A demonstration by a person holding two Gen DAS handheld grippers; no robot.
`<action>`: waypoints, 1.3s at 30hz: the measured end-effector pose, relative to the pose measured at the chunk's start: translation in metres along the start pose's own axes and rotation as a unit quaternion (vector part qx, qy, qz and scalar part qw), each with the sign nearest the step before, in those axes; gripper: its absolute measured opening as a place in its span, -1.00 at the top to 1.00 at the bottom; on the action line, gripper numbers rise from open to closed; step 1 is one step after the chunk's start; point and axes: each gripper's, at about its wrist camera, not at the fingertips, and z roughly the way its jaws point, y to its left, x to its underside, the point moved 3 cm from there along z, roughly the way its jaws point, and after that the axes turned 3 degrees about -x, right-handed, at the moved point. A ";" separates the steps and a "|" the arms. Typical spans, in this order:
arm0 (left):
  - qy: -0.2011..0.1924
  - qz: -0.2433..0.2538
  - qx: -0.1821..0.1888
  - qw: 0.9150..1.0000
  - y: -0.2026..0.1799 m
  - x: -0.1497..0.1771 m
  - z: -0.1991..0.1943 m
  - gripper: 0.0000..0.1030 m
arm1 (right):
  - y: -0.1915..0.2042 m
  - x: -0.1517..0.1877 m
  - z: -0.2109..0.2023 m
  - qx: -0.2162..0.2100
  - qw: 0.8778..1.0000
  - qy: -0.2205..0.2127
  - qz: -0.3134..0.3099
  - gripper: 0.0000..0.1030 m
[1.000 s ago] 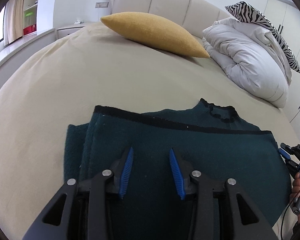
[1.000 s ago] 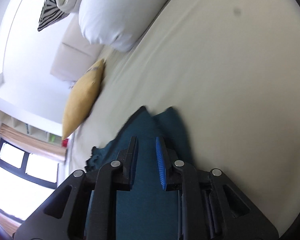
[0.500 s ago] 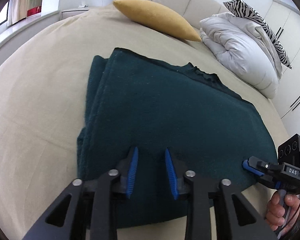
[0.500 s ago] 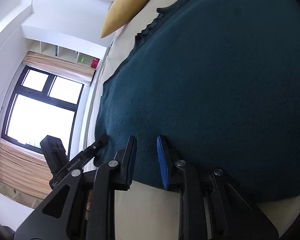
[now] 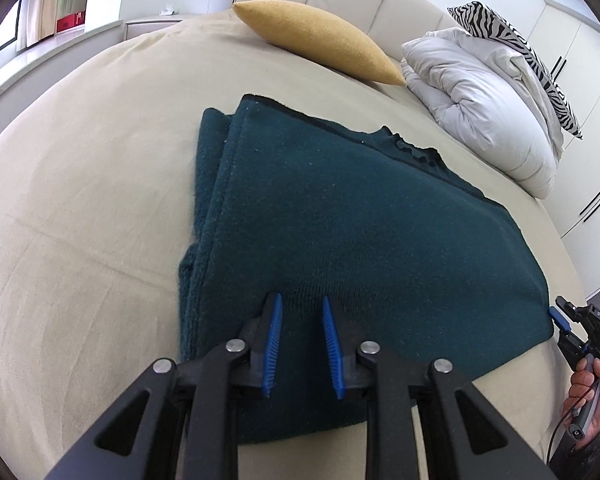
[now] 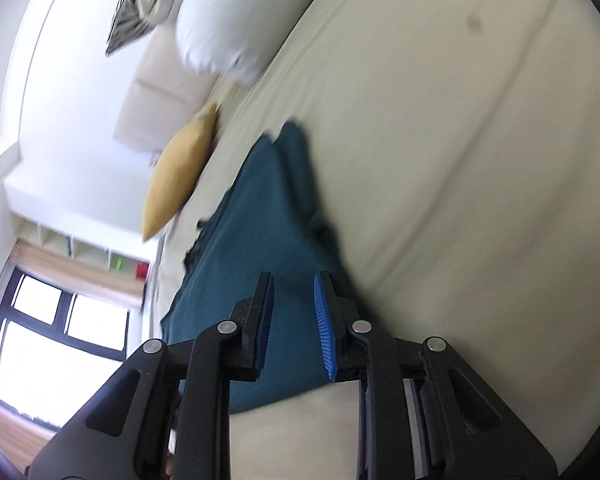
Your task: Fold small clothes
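Sweater lies folded over on the bed, so approx. halfway; one more fold left, I'd say. Your left gripper & right gripper sit ajar, holding nothing.

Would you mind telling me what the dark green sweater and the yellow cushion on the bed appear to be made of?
The sweater looks like a thick knit, probably wool or a wool-like yarn: matte, fuzzy at its folded edges, with fine ribbing near the hem. The cushion seems covered in a coarse woven fabric, matte and slightly grainy, possibly linen or a blend; the weave is too small to tell for sure.
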 end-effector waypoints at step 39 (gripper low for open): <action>0.063 -0.230 0.166 0.957 0.092 -0.032 0.005 -0.31 | 0.180 0.157 0.085 -0.114 0.954 0.221 -0.171 -0.01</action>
